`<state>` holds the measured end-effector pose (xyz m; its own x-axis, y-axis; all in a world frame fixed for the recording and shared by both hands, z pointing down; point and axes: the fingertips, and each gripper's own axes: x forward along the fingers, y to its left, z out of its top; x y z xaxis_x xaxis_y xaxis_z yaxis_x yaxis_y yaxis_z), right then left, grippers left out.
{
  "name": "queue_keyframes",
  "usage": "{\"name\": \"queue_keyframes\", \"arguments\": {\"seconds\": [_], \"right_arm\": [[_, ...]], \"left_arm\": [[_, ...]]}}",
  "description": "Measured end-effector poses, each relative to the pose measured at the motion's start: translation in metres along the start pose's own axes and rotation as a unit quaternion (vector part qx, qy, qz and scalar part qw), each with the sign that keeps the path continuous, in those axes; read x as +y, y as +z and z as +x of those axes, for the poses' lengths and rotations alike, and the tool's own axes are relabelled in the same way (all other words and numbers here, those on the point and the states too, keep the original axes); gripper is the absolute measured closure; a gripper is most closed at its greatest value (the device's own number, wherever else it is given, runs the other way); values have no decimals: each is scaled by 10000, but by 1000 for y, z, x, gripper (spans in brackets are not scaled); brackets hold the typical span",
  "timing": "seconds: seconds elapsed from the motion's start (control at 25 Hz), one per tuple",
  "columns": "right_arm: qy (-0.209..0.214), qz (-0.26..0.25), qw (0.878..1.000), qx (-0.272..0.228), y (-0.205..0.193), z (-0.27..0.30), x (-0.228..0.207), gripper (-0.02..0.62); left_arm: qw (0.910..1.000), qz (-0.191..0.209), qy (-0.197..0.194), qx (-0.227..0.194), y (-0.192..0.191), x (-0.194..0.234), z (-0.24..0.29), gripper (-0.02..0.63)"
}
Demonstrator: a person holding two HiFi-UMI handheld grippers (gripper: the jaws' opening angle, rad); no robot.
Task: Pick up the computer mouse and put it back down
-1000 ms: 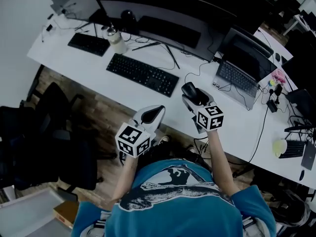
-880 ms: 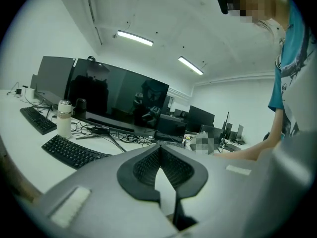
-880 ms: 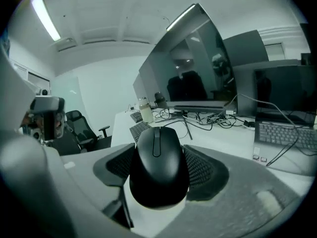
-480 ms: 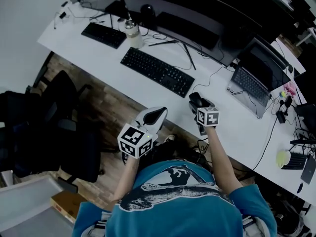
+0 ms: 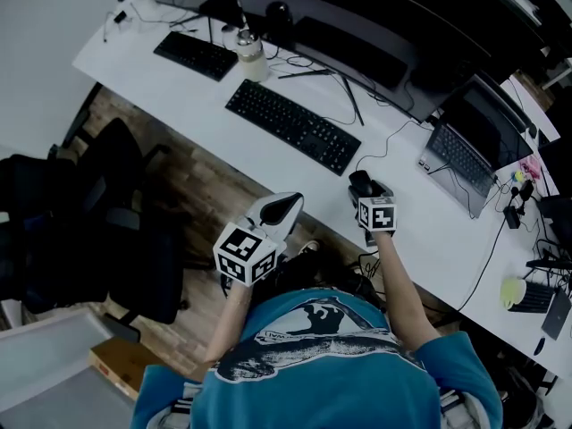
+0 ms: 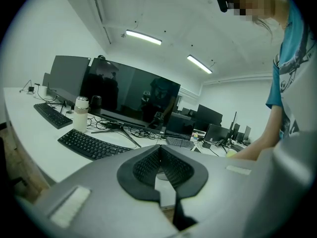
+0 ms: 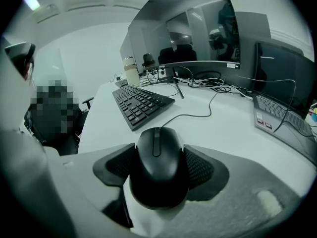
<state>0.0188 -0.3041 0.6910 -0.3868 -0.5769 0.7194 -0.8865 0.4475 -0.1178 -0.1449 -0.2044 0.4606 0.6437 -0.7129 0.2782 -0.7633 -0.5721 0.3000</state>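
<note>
A black wired computer mouse [image 7: 157,155] sits between the jaws of my right gripper [image 7: 159,171], which is shut on its sides. In the head view the mouse [image 5: 361,184] and right gripper [image 5: 366,191] are low over the white desk [image 5: 420,231], near its front edge, right of the keyboard. Whether the mouse touches the desk I cannot tell. Its cable [image 7: 198,110] trails back across the desk. My left gripper [image 5: 279,207] hangs in front of the desk over the wooden floor, shut and holding nothing, its pads pressed together in the left gripper view [image 6: 159,163].
A black keyboard [image 5: 293,125] lies left of the mouse, a curved monitor [image 5: 357,25] behind it. A laptop [image 5: 465,150] is open at the right. A bottle [image 5: 252,56] and a second keyboard [image 5: 198,54] are further left. Black chairs [image 5: 98,231] stand on the floor.
The right gripper with the mouse has sunk away from the camera, closer to the desk near its front edge. The left gripper has stayed where it was.
</note>
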Motion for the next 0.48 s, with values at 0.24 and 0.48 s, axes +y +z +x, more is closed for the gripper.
{"name": "queue_keyframes", "arguments": {"seconds": [0.24, 0.48], "right_arm": [[-26, 23, 10000, 59, -2, 0, -1, 287], [-30, 62, 9997, -252, 21, -18, 3, 278]], "left_arm": [[10000, 13, -75, -13, 1, 3, -1, 592], [9996, 62, -271, 35, 0, 5, -1, 592]]}}
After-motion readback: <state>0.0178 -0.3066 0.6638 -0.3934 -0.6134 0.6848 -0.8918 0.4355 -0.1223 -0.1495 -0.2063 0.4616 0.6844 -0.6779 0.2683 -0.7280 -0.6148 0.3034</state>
